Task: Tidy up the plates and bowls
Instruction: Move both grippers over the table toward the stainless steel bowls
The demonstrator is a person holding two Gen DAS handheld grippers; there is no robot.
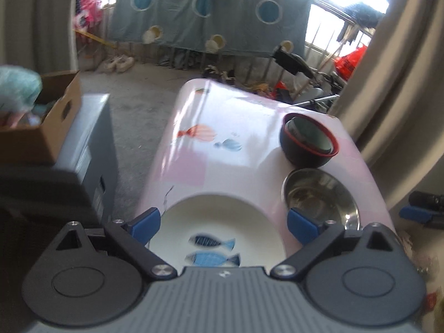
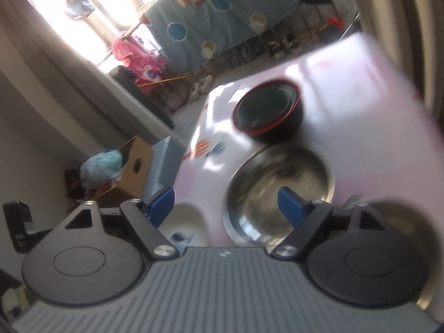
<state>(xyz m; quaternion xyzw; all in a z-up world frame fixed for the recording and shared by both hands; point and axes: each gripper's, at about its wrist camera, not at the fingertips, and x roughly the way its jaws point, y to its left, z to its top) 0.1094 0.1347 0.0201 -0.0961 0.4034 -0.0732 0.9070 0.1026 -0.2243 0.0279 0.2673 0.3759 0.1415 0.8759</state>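
Note:
A white plate painted with blue fish lies at the near end of the pink table. My left gripper hovers over the plate, open, its blue pads wide apart and off the rim. To the right sits a steel bowl, and beyond it a black bowl with a red rim with smaller bowls nested inside. In the right wrist view my right gripper is open above the steel bowl, nothing between its pads. The black bowl stands farther back, and the white plate peeks in at lower left.
A cardboard box rests on a grey cabinet left of the table. A curtain hangs close on the right. A blue spotted sheet, shoes and clutter line the far side. The other gripper's blue pad shows at the right edge.

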